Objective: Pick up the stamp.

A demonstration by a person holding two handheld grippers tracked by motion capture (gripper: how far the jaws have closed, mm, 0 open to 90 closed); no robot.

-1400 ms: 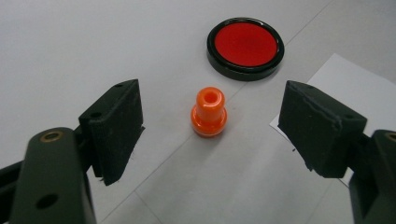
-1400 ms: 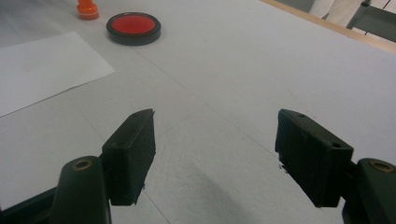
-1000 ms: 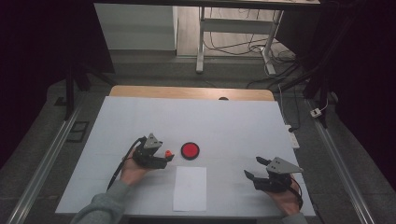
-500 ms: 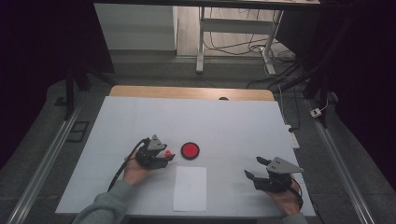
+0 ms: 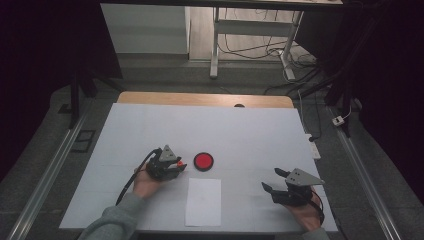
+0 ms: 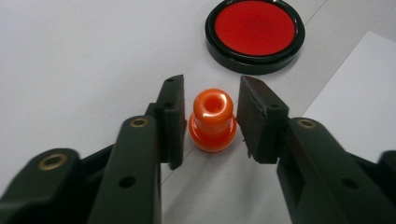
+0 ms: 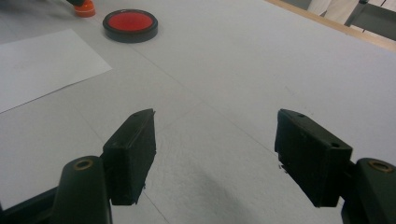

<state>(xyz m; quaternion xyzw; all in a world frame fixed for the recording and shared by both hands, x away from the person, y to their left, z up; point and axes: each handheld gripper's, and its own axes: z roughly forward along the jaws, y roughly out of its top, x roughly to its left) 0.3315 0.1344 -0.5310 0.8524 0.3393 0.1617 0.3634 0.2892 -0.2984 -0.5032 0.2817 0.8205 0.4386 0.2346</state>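
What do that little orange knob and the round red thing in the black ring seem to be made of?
The orange knob looks like glossy moulded plastic: bright highlights glint on its rounded top. The round red thing seems to be a matt, felt-like ink pad, without glints, in a shiny black rim, probably plastic, though lacquered metal is possible.

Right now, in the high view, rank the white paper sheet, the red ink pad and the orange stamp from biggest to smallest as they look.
1. White paper sheet, clearly the largest.
2. Red ink pad, a small round disc.
3. Orange stamp, smallest, partly hidden between the left gripper's jaws, which have just been closing around it.
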